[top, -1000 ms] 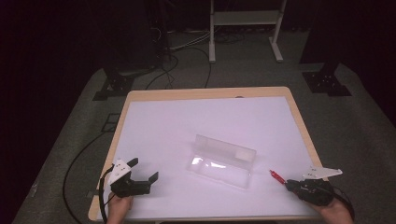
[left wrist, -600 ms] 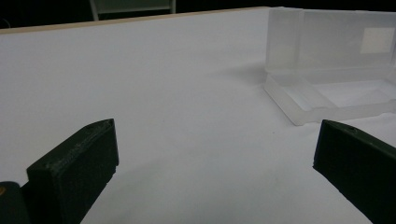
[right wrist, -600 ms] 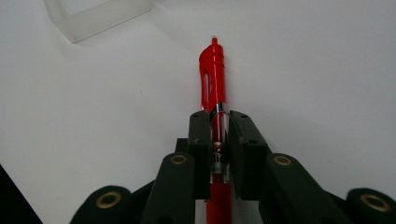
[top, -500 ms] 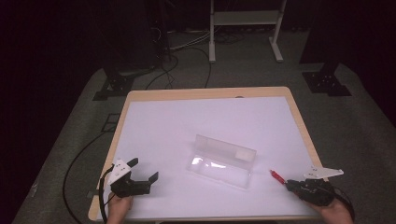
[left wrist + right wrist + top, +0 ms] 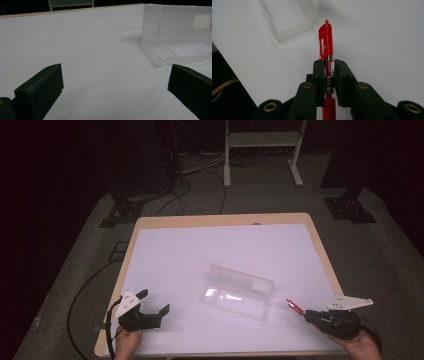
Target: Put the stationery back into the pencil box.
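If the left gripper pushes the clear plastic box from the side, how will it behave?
The clear plastic box looks thin-walled and empty, so it is probably light and would slide easily on the smooth white table. Its lid stands open and upright, so a high push might tip it. The left gripper is open and apart from it.

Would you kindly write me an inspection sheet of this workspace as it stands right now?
Surface: white table top with a wooden rim, level and bare around the work.
Job's things: red pen clamped lengthwise in the right gripper; clear plastic case lies open mid-table, nothing visible inside.
Clutter: nothing seen.
Grippers: left gripper open, holding nothing, at the near left corner; right gripper shut on the pen, near right of the case.
Cables: black cable trails off the left gripper to the floor; more cables beyond the table.
Surroundings: dark room, grey floor, white stand legs behind.
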`<state>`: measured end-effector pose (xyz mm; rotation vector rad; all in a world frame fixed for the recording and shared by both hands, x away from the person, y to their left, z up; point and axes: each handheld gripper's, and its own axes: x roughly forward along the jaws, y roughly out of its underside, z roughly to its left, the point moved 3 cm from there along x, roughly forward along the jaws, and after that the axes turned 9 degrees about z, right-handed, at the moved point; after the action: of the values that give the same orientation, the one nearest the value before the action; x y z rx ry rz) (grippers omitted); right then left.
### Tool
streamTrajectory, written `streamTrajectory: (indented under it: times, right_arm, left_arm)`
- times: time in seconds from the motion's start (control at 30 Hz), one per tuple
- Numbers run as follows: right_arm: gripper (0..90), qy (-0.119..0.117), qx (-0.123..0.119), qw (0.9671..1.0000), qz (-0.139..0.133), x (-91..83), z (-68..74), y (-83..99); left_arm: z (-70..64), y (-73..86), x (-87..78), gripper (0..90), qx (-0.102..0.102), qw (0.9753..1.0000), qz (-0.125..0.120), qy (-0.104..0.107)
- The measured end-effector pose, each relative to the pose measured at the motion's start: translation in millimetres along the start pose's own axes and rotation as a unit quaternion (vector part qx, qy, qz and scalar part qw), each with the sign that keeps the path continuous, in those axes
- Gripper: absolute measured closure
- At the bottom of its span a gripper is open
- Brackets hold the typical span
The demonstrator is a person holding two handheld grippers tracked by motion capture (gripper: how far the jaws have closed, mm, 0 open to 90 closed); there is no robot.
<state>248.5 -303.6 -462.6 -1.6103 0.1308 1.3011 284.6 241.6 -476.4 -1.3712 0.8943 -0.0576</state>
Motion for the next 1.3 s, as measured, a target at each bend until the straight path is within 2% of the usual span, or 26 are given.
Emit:
streamTrajectory:
  times: [0.37, 0.57, 0.83, 1.3]
  right_arm:
    - [78.9, -0.026, -0.051, 0.9984, -0.006, -4.5, 22.4, -33.0]
    - [79.0, -0.035, -0.064, 0.9973, -0.005, -1.4, 29.5, -46.1]
    - [79.0, -0.051, -0.101, 0.9936, -0.004, 7.9, 43.7, -69.3]
    - [78.9, -0.066, -0.136, 0.9885, 0.003, 24.5, 58.9, -95.9]
  left_arm:
    - [0.1, 0.0, 0.3, 0.0, -0.002, 1.0, 0.0, 0.0]
    - [0.2, 0.0, 0.2, 0.0, -0.002, 1.0, 0.0, 0.001]
    - [0.6, -0.1, 0.2, 0.0, -0.001, 1.0, 0.0, 0.001]
    - [0.7, 0.1, -0.4, 0.0, 0.0, 1.0, 0.001, 0.002]
